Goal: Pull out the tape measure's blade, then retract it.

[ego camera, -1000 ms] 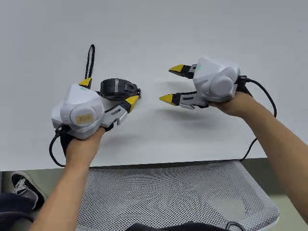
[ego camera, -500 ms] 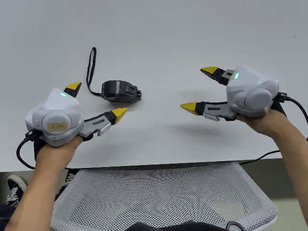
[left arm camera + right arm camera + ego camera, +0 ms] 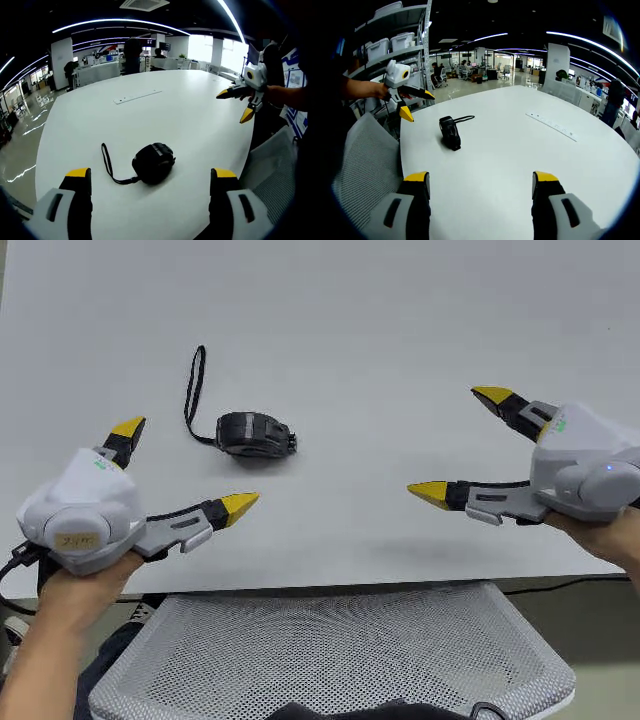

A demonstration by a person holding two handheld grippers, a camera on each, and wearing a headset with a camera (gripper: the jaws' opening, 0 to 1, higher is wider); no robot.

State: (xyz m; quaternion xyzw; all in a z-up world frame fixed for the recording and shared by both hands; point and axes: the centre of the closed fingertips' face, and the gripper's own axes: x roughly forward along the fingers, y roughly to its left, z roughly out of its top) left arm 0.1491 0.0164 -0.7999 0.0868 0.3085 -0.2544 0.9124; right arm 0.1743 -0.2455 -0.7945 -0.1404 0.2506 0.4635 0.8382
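Shelves [image 3: 390, 50] rise beyond tape measure [image 3: 451, 135], right gripper view.

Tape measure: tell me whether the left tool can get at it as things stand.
Probably yes: the left tool is open and apart from the tape measure, with bare table between them and nothing blocking.

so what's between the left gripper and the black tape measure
Just bare white tabletop between the left gripper and black tape measure, in the head view.

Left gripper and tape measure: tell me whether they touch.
Apart. The head view shows bare table between the open left gripper and the tape measure; the left gripper view agrees.
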